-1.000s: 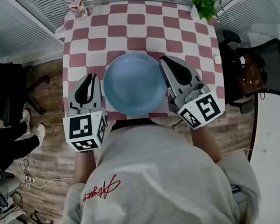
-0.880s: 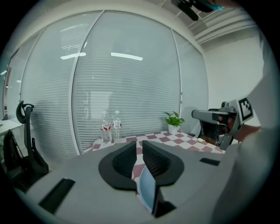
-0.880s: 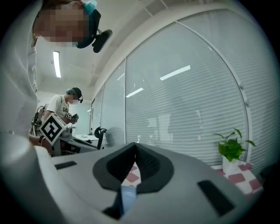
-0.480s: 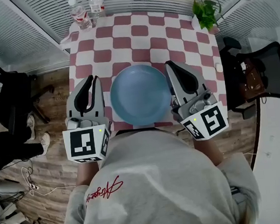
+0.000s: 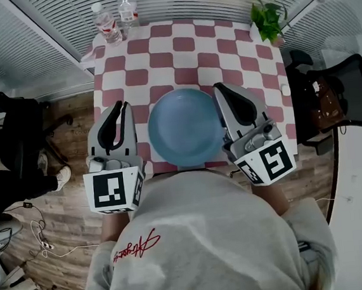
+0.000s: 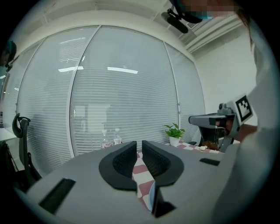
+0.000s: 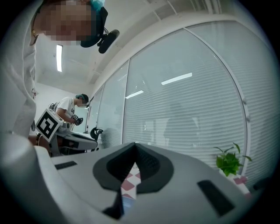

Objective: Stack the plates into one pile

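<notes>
At the left gripper [image 6: 139, 146] the jaws have just been closing and stand all but together with nothing between them, and the right gripper [image 7: 134, 146] is closed tip to tip, also empty. Since neither grips the plate [image 5: 185, 125], which seems only squeezed or propped between their inner flanks, any drift apart or tilt of the hands would likely let it slip and drop onto the desk [image 5: 184, 42] or past its near edge. It lies between the two grippers, rim just beside each, over the desk's near part; no second plate shows.
</notes>
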{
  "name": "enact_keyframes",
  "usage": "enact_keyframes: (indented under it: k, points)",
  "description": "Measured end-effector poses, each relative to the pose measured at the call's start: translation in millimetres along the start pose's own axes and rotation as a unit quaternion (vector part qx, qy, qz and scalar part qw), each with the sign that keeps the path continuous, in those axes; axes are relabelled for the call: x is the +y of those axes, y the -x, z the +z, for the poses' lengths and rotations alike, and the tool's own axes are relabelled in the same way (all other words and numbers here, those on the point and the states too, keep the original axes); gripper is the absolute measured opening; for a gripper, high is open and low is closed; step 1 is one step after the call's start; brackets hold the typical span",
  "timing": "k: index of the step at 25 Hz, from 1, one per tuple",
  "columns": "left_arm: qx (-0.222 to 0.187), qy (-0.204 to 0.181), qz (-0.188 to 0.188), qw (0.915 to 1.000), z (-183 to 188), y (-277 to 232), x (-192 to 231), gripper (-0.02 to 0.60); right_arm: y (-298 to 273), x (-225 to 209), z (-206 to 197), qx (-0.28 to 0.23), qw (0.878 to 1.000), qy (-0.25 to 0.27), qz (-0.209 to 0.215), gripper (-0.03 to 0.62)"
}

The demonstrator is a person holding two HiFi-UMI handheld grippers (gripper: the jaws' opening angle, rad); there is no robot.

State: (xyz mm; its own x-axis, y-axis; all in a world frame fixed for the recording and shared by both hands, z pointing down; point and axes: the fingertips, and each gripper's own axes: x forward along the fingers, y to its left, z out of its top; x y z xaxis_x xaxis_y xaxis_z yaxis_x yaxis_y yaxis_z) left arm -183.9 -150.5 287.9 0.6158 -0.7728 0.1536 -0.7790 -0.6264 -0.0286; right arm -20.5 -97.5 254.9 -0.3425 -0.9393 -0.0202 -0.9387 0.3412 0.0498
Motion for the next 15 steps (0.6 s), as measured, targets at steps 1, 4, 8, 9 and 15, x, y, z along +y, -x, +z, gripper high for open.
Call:
enact_keyframes:
  k: [1, 4, 8, 9, 15]
  points:
    - [-0.001, -0.001, -0.001, 1.0, 0.6, -0.4, 0.3, 0.048, -0.3, 0.4, -0.6, 0.002, 1.0, 0.001, -0.001, 0.011]
    - [-0.005, 0.001, -0.003, 1.0, 2.9, -0.9, 1.1, 0.048, -0.4, 2.5, -1.7, 0.002, 1.0, 0.002, -0.001, 0.011]
    - [-0.007, 0.002, -0.003, 1.0, 1.9, -0.4, 2.5, 0.048, -0.3, 4.4, -1.6, 0.003, 1.0, 0.003, -0.002, 0.011]
    - [-0.007, 0.001, -0.004, 1.0, 1.8, -0.4, 2.1, 0.046, -0.1, 4.5, -1.7, 0.003, 1.0, 0.003, -0.003, 0.011]
    - [-0.01, 0.001, -0.01, 0.9999, 4.7, -0.3, 1.5, 0.046, 0.2, 6.5, -2.3, 0.006, 1.0, 0.007, -0.004, 0.011]
